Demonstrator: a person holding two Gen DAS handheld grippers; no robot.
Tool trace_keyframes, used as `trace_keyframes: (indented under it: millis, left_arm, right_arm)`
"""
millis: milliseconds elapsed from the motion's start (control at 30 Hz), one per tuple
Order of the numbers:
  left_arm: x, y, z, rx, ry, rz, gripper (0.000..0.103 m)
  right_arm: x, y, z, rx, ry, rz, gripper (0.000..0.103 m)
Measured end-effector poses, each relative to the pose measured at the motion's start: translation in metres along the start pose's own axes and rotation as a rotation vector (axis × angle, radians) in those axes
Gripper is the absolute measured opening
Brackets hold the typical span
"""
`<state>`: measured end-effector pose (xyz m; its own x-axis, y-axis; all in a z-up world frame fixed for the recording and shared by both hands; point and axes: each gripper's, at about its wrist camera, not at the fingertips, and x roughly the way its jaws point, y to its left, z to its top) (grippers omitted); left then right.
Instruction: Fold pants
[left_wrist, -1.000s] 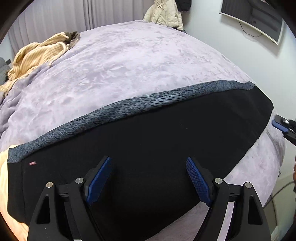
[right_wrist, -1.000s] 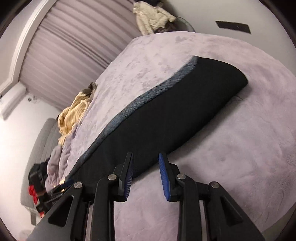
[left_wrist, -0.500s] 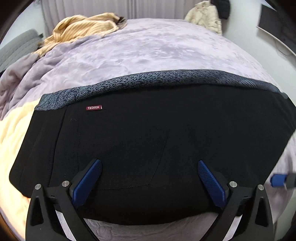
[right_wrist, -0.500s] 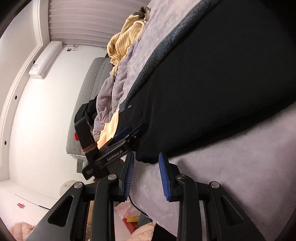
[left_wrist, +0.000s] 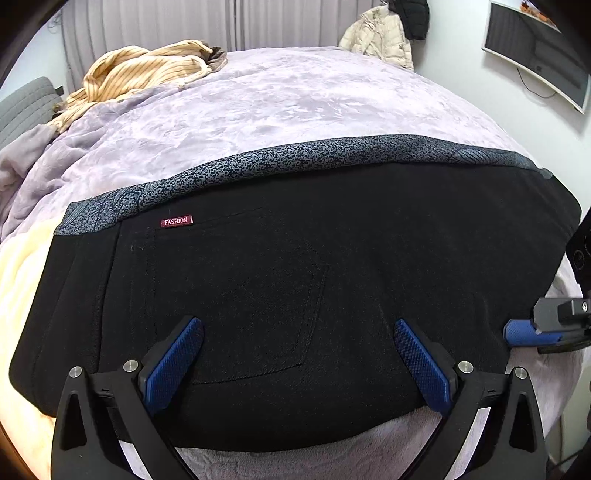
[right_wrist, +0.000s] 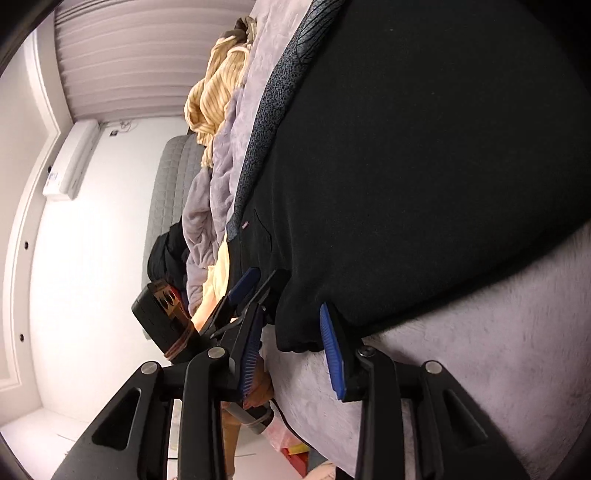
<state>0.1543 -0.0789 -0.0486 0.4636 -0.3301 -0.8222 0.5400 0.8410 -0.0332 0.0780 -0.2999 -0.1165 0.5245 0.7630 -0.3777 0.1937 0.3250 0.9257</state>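
Observation:
Black pants (left_wrist: 295, 258) lie flat across the purple bed cover (left_wrist: 277, 103), with a grey patterned band along the far edge and a small red label (left_wrist: 176, 221). My left gripper (left_wrist: 297, 322) hangs wide open over the near edge, with nothing pinched between its pads. In the right wrist view the pants (right_wrist: 406, 166) fill the upper right. My right gripper (right_wrist: 291, 308) sits low at the near edge, its jaws narrow and opening. The hem lies between the pads, which do not press on it. Its blue pad (left_wrist: 524, 334) shows at the right of the left view.
A yellow striped garment (left_wrist: 140, 74) lies bunched at the far left of the bed. A cream blanket (left_wrist: 18, 277) shows at the left edge. A pale jacket (left_wrist: 380, 37) hangs by the far wall and a screen (left_wrist: 535, 55) is mounted at the right.
My left gripper opened wider and slid left along the pants toward the label end. My right gripper swung down and rolled to the near hem, and its jaws parted a little.

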Motion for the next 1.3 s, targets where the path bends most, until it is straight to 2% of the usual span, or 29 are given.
trace_keyframes:
  millis: [67, 167, 200, 267, 400, 433, 467, 533, 567, 633, 700, 767, 800, 900, 933, 1000, 1133, 1300]
  left_arm:
    - [-0.002, 0.0, 0.0, 0.01, 0.007, -0.009, 0.103]
    - [-0.003, 0.004, 0.011, -0.026, 0.043, -0.002, 0.103]
    - [-0.007, 0.002, 0.015, -0.039, 0.052, -0.033, 0.103]
    - [-0.013, -0.007, 0.021, -0.021, 0.044, -0.074, 0.103]
    - [0.0, -0.033, 0.015, 0.138, 0.059, 0.052, 0.103]
    - [0.001, -0.034, 0.011, 0.142, 0.042, 0.058, 0.103]
    - [0.001, -0.032, 0.008, 0.131, 0.026, 0.05, 0.103]
    - [-0.001, -0.029, 0.006, 0.126, 0.022, 0.038, 0.103]
    - [-0.002, -0.028, 0.006, 0.127, 0.021, 0.045, 0.103]
    - [-0.004, -0.029, 0.001, 0.158, 0.014, 0.057, 0.103]
    - [-0.007, -0.031, -0.006, 0.195, -0.012, 0.079, 0.103]
    - [-0.003, -0.036, -0.011, 0.201, -0.028, 0.09, 0.103]
    - [-0.002, -0.036, -0.012, 0.195, -0.033, 0.09, 0.103]
    - [-0.007, -0.034, -0.018, 0.175, -0.049, 0.092, 0.103]
    - [-0.007, -0.034, -0.018, 0.172, -0.051, 0.091, 0.103]
    - [-0.007, -0.033, -0.018, 0.171, -0.054, 0.088, 0.103]
    - [-0.009, -0.026, -0.018, 0.159, -0.058, 0.097, 0.103]
    - [-0.015, -0.026, -0.01, 0.113, -0.008, 0.114, 0.103]
  right_arm:
    - [-0.005, 0.004, -0.007, -0.026, -0.007, -0.017, 0.036]
    - [-0.023, 0.005, -0.021, -0.065, -0.06, -0.105, 0.036]
    - [-0.031, 0.005, -0.023, -0.074, -0.093, -0.144, 0.036]
    - [-0.042, 0.004, -0.021, -0.083, -0.134, -0.149, 0.036]
    - [-0.038, -0.009, -0.008, -0.018, -0.131, -0.125, 0.039]
    - [-0.035, -0.013, -0.006, -0.003, -0.138, -0.124, 0.039]
    - [-0.033, -0.016, -0.004, 0.011, -0.148, -0.118, 0.036]
    - [-0.032, -0.018, -0.001, 0.038, -0.164, -0.119, 0.016]
    - [-0.033, -0.013, 0.001, 0.026, -0.157, -0.126, 0.011]
    - [-0.039, 0.008, 0.0, -0.067, -0.162, -0.148, 0.009]
    - [-0.043, 0.03, -0.003, -0.17, -0.167, -0.25, 0.009]
    - [-0.041, 0.02, -0.003, -0.163, -0.145, -0.334, 0.009]
    - [-0.04, 0.005, -0.004, -0.117, -0.137, -0.337, 0.007]
    - [-0.054, -0.016, -0.008, -0.017, -0.155, -0.178, 0.01]
    - [-0.059, -0.014, -0.009, -0.015, -0.148, -0.167, 0.01]
    - [-0.068, -0.002, -0.01, -0.062, -0.153, -0.2, 0.014]
    - [-0.103, 0.038, -0.004, -0.216, -0.28, -0.291, 0.014]
    - [-0.162, 0.061, 0.021, -0.259, -0.399, -0.356, 0.016]
